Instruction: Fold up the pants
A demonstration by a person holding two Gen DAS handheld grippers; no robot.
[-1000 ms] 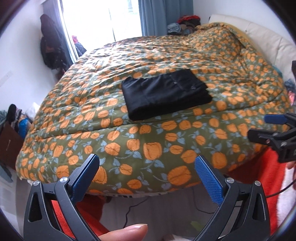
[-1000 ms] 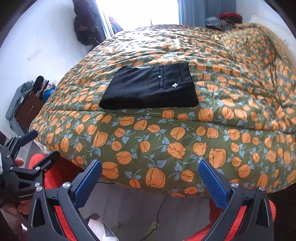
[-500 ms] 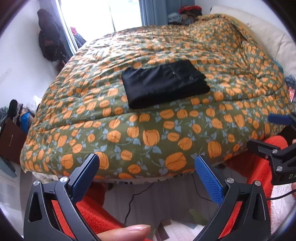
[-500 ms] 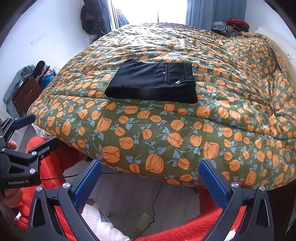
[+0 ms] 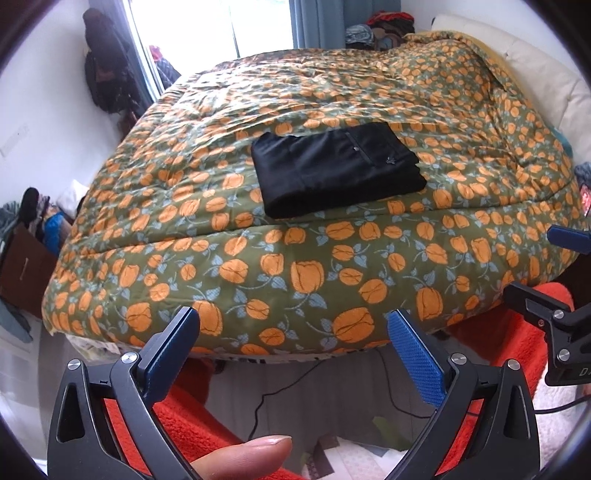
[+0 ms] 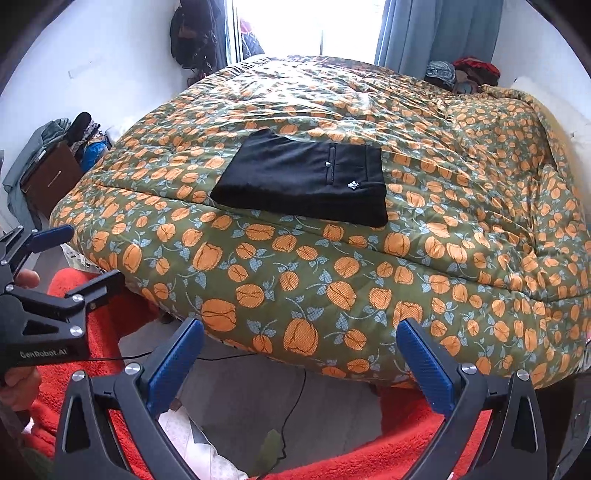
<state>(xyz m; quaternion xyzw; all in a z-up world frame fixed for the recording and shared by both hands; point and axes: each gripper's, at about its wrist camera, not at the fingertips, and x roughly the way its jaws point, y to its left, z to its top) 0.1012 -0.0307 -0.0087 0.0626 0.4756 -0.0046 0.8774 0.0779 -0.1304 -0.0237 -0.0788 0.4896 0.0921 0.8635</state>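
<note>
The black pants [image 5: 338, 170] lie folded into a flat rectangle on the bed, near its front edge; they also show in the right wrist view [image 6: 304, 177], back pocket up. My left gripper [image 5: 291, 339] is open and empty, held well back from the bed, below its edge. My right gripper [image 6: 301, 349] is open and empty too, at about the same distance. Each gripper shows at the side of the other's view: the right one [image 5: 554, 280] and the left one [image 6: 51, 266].
The bed carries a green quilt with orange flowers [image 5: 314, 273]. Red fleece fabric [image 6: 369, 454] lies below the grippers. A cable [image 5: 280, 395] runs on the floor under the bed. A brown cabinet with clothes [image 6: 51, 177] stands left; a window [image 6: 317, 26] is behind.
Both grippers have drawn back and away from the bed, staying open. The folded pants have not moved.
</note>
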